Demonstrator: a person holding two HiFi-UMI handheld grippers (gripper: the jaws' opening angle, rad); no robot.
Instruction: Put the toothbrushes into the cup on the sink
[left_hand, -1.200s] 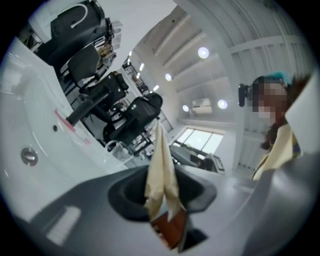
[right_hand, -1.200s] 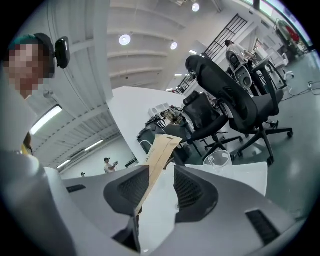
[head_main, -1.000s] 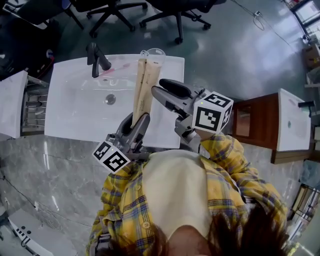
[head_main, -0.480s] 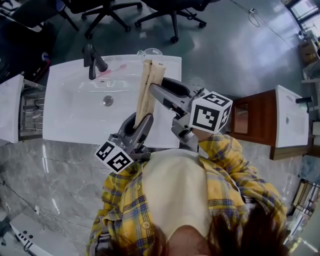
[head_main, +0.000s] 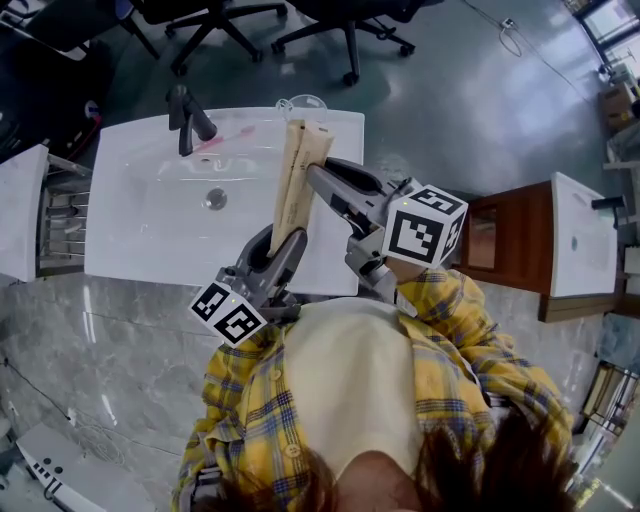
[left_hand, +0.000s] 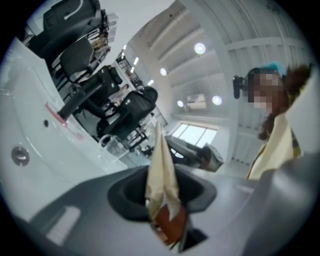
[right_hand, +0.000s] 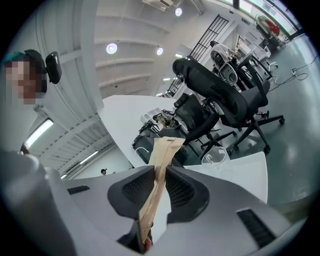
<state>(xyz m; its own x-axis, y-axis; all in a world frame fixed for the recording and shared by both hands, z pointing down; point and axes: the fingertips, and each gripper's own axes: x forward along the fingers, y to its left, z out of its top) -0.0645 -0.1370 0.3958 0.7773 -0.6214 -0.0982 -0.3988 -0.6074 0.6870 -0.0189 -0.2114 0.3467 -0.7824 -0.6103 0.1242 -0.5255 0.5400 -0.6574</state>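
A long tan paper toothbrush package (head_main: 296, 170) stands tilted above the white sink (head_main: 150, 235). My left gripper (head_main: 283, 243) is shut on its lower end (left_hand: 161, 172). My right gripper (head_main: 314, 176) comes in from the right. Its jaws are closing on the package's upper part (right_hand: 162, 157), and the pads press the paper. A clear cup (head_main: 303, 103) stands at the sink's far edge, also in the left gripper view (left_hand: 112, 145) and the right gripper view (right_hand: 215, 156). A pink toothbrush (head_main: 225, 140) lies on the sink beside the black faucet (head_main: 188, 115).
Black office chairs (head_main: 215, 20) stand on the floor beyond the sink. A second white sink (head_main: 585, 240) on a wooden cabinet (head_main: 500, 240) is at the right. A metal rack (head_main: 62, 215) sits left of the sink. The drain (head_main: 215, 199) is mid-basin.
The right gripper's jaws have closed in on the upper part of the paper package. The left gripper keeps its hold on the lower end; both have barely shifted.
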